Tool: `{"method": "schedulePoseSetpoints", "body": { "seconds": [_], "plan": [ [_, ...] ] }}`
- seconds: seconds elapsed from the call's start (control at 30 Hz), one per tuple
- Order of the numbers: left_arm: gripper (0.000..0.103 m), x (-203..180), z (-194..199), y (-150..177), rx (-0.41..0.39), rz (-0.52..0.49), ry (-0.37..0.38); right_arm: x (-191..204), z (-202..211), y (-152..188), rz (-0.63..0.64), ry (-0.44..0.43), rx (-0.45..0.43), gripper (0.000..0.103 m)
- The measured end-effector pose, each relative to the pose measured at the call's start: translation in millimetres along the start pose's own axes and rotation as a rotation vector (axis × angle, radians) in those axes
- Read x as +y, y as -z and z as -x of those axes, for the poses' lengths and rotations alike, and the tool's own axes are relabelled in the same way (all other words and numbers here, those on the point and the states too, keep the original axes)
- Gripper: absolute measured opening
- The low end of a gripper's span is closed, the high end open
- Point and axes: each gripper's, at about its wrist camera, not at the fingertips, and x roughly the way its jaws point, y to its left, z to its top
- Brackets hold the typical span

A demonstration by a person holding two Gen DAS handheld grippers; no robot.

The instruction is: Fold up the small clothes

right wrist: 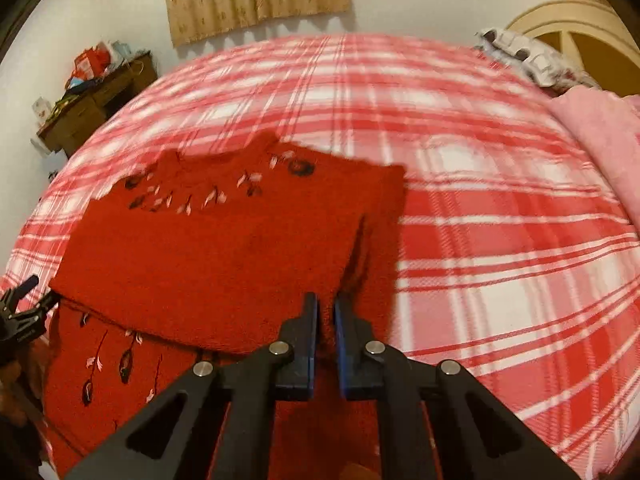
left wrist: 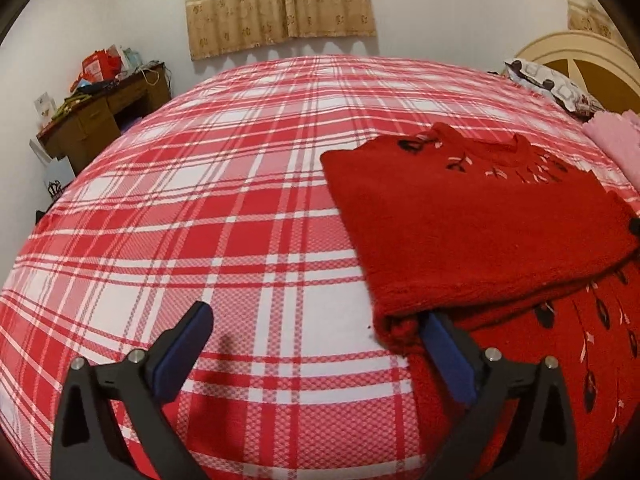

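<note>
A red knit sweater (left wrist: 472,224) with dark and pink embroidery lies partly folded on the plaid bed (left wrist: 224,184); its upper part is doubled over the lower part. My left gripper (left wrist: 316,320) is open at the sweater's left folded edge, its right fingertip tucked under the fold. In the right wrist view the sweater (right wrist: 208,248) lies left of centre. My right gripper (right wrist: 326,308) is shut on a pinch of the sweater's right edge, with a fabric ridge rising ahead of it. The left gripper (right wrist: 24,304) shows at the far left.
A red and white plaid sheet covers the bed (right wrist: 500,208). A pink blanket (right wrist: 600,136) and a patterned pillow (left wrist: 556,84) lie by the headboard (left wrist: 588,56) at right. A cluttered wooden desk (left wrist: 100,108) stands at far left. A curtain (left wrist: 280,4) hangs behind.
</note>
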Motion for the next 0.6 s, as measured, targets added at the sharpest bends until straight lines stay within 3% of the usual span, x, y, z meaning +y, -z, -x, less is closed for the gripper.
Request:
{"method": "schedulePoseSetpoints", "body": {
  "seconds": [0.07, 0.2, 0.27, 0.3, 0.33, 0.37, 0.5, 0.6],
  "plan": [
    [0.103, -1.1, -0.2, 0.3, 0.002, -0.004, 0.004, -7.9, 9.0, 1.2, -0.008, 0.031, -0.025, 0.007],
    [0.103, -4.5, 4.1, 1.5, -0.008, -0.024, 0.011, -18.0, -5.9, 6.3, -0.012, 0.078, 0.028, 0.007],
    [0.103, -1.8, 12.4, 5.6, -0.009, -0.008, 0.021, -19.2, -5.0, 8.2, -0.012, 0.049, 0.023, 0.009],
    [0.103, 1.3, 20.5, 10.4, -0.014, 0.006, 0.042, -16.7, -2.9, 7.7, 0.001, 0.059, 0.017, 0.022],
    [0.103, 3.7, 27.7, 14.1, -0.025, 0.011, 0.052, -14.2, 1.0, 8.4, 0.017, 0.075, 0.013, 0.049],
    [0.103, 6.4, 37.0, 17.5, -0.044, 0.014, 0.047, -10.1, 7.7, 9.1, 0.039, 0.066, -0.001, 0.059],
    [0.103, 16.5, 68.1, 11.4, -0.161, 0.035, 0.016, 4.9, 26.1, 7.9, 0.062, -0.027, -0.073, 0.063],
    [0.103, 14.7, 59.6, -9.7, -0.169, 0.044, -0.009, 13.9, 23.6, 2.8, 0.051, -0.119, -0.092, 0.063]
  ]
}}
